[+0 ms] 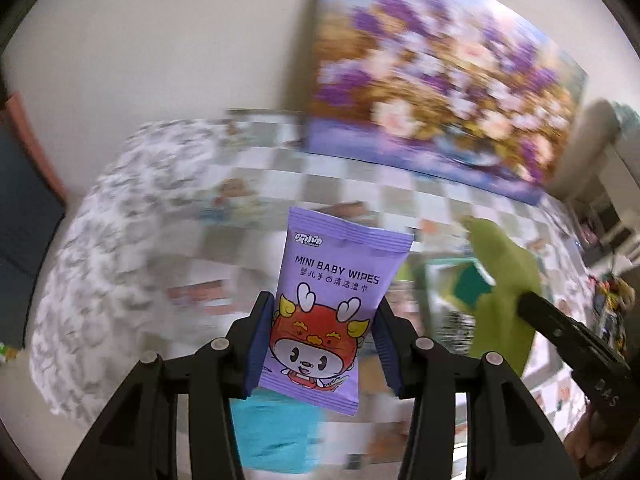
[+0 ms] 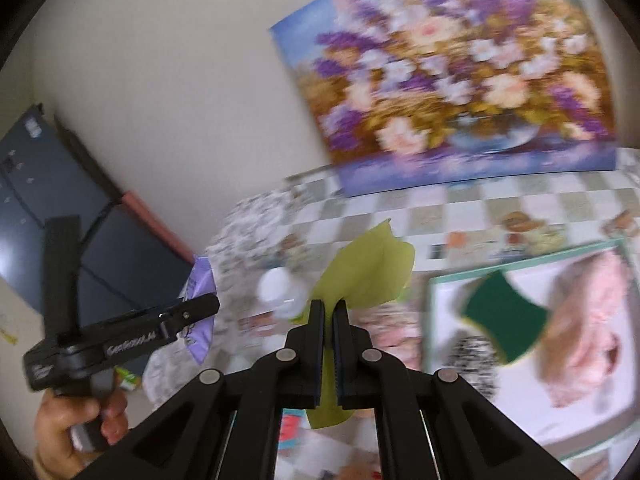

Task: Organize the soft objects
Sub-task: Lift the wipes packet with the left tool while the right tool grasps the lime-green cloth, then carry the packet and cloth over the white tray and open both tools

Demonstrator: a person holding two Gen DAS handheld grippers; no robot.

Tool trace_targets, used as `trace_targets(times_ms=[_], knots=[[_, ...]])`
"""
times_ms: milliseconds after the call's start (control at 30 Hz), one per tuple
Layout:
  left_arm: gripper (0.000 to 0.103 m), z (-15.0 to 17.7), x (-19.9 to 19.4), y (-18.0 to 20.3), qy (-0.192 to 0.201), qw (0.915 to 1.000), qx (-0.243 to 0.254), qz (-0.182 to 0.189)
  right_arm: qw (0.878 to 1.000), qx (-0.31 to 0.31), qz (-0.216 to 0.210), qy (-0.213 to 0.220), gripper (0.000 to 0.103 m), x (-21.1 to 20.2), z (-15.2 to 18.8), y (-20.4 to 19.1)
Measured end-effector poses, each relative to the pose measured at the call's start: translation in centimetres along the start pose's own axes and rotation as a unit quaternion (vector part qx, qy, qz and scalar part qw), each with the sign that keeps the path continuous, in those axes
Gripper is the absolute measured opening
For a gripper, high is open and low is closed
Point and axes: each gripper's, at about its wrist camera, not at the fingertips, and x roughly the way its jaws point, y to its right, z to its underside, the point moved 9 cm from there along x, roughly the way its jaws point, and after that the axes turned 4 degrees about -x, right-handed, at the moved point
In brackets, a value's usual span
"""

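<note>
Motion blur smears the checked worktop [image 1: 352,184] and the flower painting [image 2: 460,92], so their patterns cannot be read. The wipes pack [image 1: 332,308] hides part of a teal thing [image 1: 276,436] below it (what it is cannot be told). In the right view the green cloth [image 2: 368,276] disappears between the gripper fingers [image 2: 318,344], and the tray [image 2: 444,280] runs off the edge.

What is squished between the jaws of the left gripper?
A purple pack of mini baby wipes sits upright between the jaws of the left gripper, seen in the left wrist view.
</note>
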Motion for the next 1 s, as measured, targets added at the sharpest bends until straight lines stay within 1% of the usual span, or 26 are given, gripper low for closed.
trace_targets(times_ms=[67, 167, 267, 400, 567, 633, 733, 800, 900, 933, 1000], knots=[[0.05, 0.3, 1.0, 3.3, -0.01, 0.9998, 0.011, 0.014, 0.999, 0.017, 0.026, 0.004, 0.004, -0.7, -0.2, 2.6], [0.05, 1.1, 2.5, 7.7, -0.025, 0.9987, 0.027, 0.036, 0.995, 0.022, 0.101, 0.002, 0.004, -1.9, 0.0, 6.7], [0.05, 2.4, 4.3, 11.6, -0.042, 0.9973, 0.042, 0.043, 0.986, 0.032, 0.163, -0.003, 0.004, -3.1, 0.4, 10.6], [0.05, 4.4, 6.6, 15.3, -0.069, 0.9949, 0.052, 0.053, 0.975, 0.052, 0.214, -0.004, 0.004, -4.8, 0.7, 15.0], [0.051, 6.1, 8.7, 18.6, -0.091, 0.992, 0.065, 0.058, 0.961, 0.083, 0.263, 0.003, 0.004, -7.1, 0.7, 19.7], [0.051, 6.9, 9.6, 19.6, -0.098, 0.9904, 0.078, 0.058, 0.958, 0.089, 0.274, 0.001, 0.004, -7.4, 0.9, 20.9], [0.051, 8.1, 10.8, 20.4, -0.115, 0.9878, 0.089, 0.055, 0.955, 0.094, 0.28, -0.017, 0.005, -6.5, 1.4, 22.3], [0.051, 8.5, 11.4, 20.7, -0.125, 0.9865, 0.088, 0.059, 0.955, 0.098, 0.277, -0.036, 0.008, -5.4, 1.9, 22.7], [0.056, 8.8, 11.9, 20.6, -0.137, 0.9854, 0.079, 0.064, 0.955, 0.096, 0.275, -0.05, 0.008, -4.3, 2.3, 22.4], [0.059, 8.7, 11.9, 20.4, -0.139, 0.9855, 0.073, 0.064, 0.955, 0.093, 0.276, -0.052, 0.008, -4.2, 2.3, 22.3], [0.062, 8.5, 11.8, 20.1, -0.138, 0.9859, 0.066, 0.067, 0.955, 0.088, 0.278, -0.05, 0.008, -4.2, 2.2, 22.0]])
